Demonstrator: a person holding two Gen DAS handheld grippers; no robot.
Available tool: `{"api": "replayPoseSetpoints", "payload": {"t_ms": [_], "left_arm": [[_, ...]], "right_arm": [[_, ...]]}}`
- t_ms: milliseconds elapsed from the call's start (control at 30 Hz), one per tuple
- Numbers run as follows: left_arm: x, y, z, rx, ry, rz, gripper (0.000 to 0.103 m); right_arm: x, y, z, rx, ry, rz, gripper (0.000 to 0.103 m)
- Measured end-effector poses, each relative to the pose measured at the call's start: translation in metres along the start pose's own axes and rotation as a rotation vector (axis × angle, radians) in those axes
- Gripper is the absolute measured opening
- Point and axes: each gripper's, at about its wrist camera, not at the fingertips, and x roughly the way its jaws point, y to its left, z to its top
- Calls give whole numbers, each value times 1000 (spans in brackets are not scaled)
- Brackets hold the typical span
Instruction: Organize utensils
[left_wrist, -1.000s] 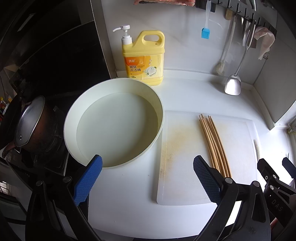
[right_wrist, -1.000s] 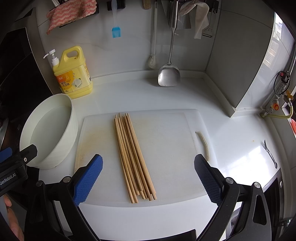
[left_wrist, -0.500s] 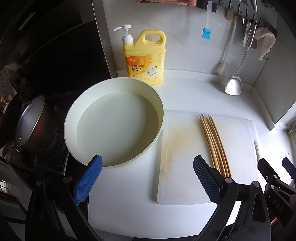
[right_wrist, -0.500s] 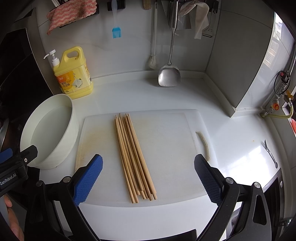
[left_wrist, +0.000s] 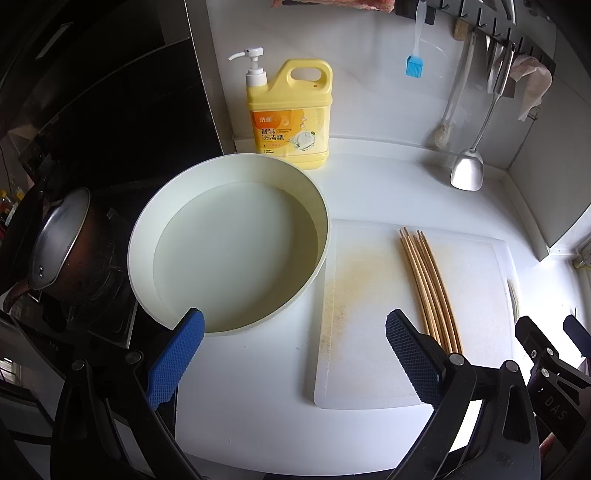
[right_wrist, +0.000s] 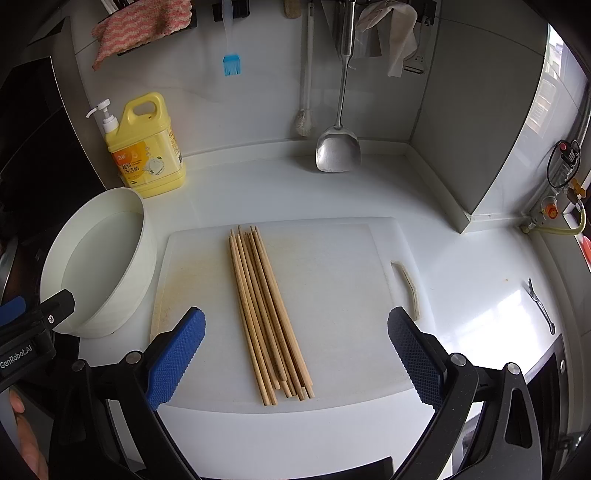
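Both my tongs are spread wide, nothing in either. Right gripper hangs above the near edge of the cutting board, aimed straight down the chopsticks. Left gripper is off the board's left side, over bare counter just near of the basin.

Chopsticks: one loose wooden bundle lying lengthwise on the board, left of the board's middle, tips pointing away toward the far edge. Near ends are ragged, a few sticking out past others, close to the board's near edge. Basin sits just left of the board, rim about touching it, looks to hold some water. Detergent bottle stands beyond the board's far-left corner; spatula hangs beyond its far edge.

Step in hand, my guess: right tongs go for the bundle. To do it well:
- drop low so the pads straddle the whole bundle, both sides, none left outside.
- grab around the middle of the length, not the ragged near ends, else it tips.
- close slow; round sticks roll and can squirt out or fan apart on the smooth board.
- keep pads flat to the board so bottom sticks get caught.
- left tongs stay clear, ready to square the ends.

Where they go after, I can't tell from here.
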Motion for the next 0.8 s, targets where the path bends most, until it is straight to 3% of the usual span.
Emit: {"api": "replayPoseSetpoints", "payload": {"t_ms": [800], "left_arm": [[2,3,0,-4,3,-2,97]], "right_arm": [[3,0,0,-1,0,2,95]]}}
